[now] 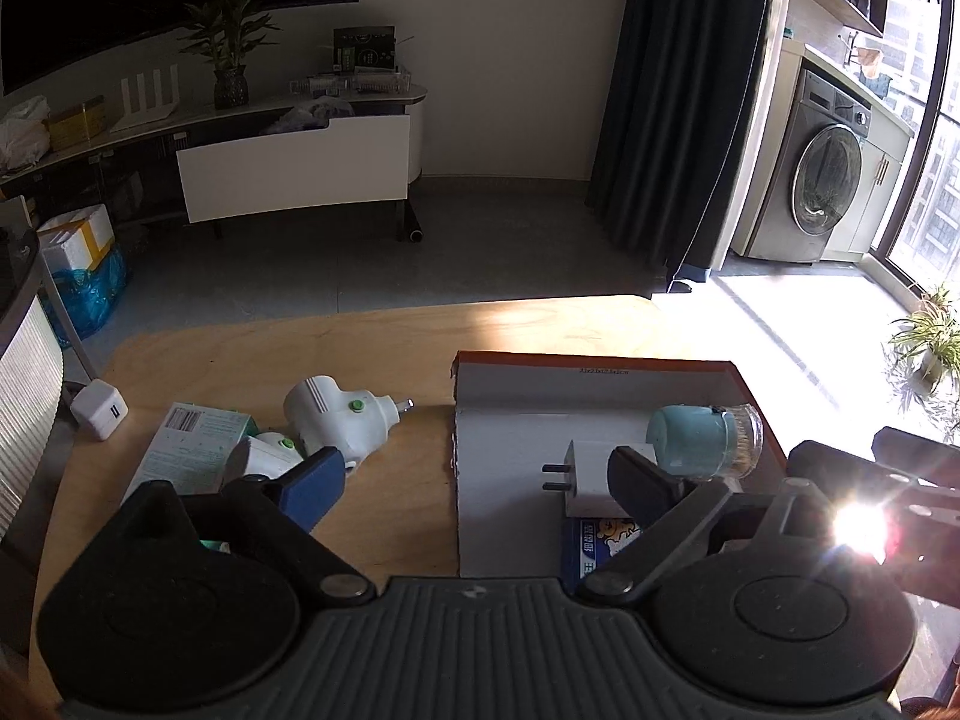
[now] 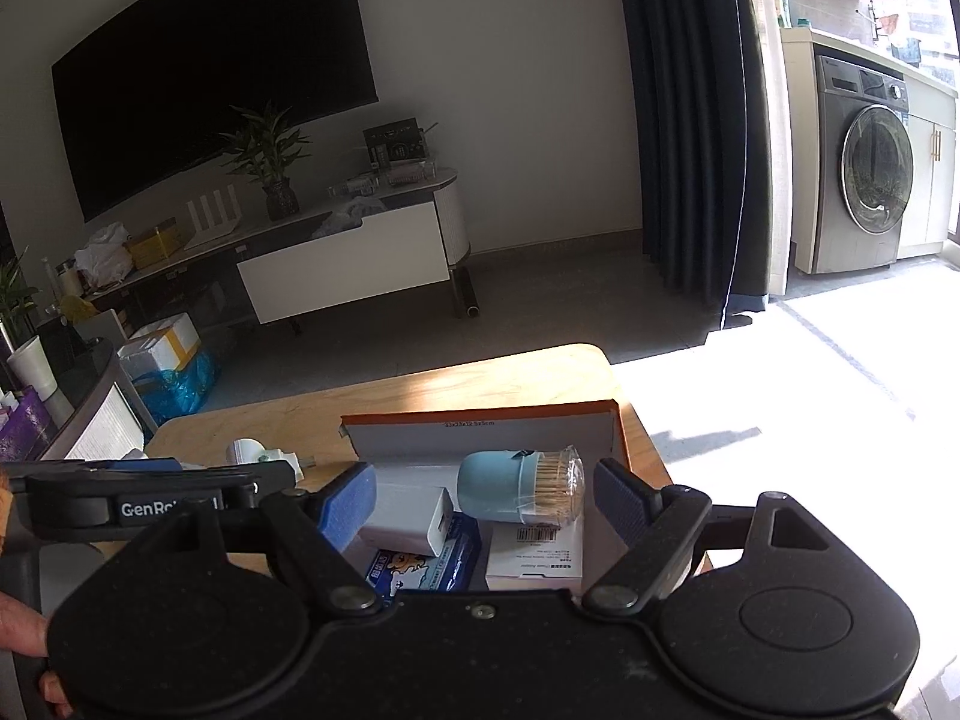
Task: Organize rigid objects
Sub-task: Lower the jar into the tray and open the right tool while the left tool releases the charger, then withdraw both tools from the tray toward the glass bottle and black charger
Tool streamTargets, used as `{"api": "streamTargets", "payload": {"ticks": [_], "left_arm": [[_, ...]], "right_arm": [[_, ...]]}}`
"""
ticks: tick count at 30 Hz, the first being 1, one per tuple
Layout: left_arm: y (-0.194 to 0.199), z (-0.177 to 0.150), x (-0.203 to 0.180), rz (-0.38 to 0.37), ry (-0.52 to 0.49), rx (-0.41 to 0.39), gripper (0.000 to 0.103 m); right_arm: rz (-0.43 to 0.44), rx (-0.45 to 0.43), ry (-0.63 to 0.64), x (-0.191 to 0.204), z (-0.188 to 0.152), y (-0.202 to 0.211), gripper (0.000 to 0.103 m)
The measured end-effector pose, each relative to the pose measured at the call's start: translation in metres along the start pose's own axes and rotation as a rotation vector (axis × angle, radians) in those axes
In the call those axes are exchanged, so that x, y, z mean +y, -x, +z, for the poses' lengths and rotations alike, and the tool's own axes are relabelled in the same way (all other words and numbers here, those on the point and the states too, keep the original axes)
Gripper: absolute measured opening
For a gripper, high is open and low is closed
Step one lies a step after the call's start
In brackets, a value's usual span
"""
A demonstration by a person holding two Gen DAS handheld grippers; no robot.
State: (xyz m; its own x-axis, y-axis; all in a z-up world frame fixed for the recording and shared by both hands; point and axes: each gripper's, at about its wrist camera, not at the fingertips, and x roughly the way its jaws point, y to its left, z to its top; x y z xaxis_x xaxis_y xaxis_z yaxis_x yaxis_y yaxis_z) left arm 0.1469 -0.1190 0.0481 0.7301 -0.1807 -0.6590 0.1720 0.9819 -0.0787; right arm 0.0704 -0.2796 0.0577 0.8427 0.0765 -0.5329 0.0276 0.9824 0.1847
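We're collecting the loose rigid bits into the orange-edged box point(image 1: 606, 387) on the wooden table point(image 1: 252, 354), so that's where sorted items sit. Already inside: the teal toothpick jar point(image 1: 702, 441) lying on its side against the far wall, the white charger point(image 1: 585, 474) with prongs pointing toward the box's left wall, and a blue-printed pack point(image 2: 429, 564) plus a white labelled carton point(image 2: 534, 558) nearer us. The jar lies flat, probably because it was dropped in rather than stood up; as a round thing on its side it may roll.

Not yet boxed, on the table to the left: the white plug adapter point(image 1: 336, 420) with the green button, a second smaller one point(image 1: 264, 456) touching it, a pale green carton point(image 1: 192, 444) beside those, and a white USB cube point(image 1: 99, 411) near the table's edge.

Left gripper point(image 1: 474, 474) has its jaws spread wide with nothing clamped, straddling the box's left wall. Right gripper point(image 2: 486, 501) is likewise wide apart and empty, hovering over the box contents.

Our read: next pick is the adapters.
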Motion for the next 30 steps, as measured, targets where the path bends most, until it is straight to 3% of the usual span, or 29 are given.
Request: {"api": "streamTargets", "payload": {"ticks": [30], "left_arm": [[0.046, -0.051, 0.105, 0.172, 0.175, 0.001, 0.098]], "right_arm": [[0.177, 0.112, 0.143, 0.106, -0.032, -0.013, 0.095]]}}
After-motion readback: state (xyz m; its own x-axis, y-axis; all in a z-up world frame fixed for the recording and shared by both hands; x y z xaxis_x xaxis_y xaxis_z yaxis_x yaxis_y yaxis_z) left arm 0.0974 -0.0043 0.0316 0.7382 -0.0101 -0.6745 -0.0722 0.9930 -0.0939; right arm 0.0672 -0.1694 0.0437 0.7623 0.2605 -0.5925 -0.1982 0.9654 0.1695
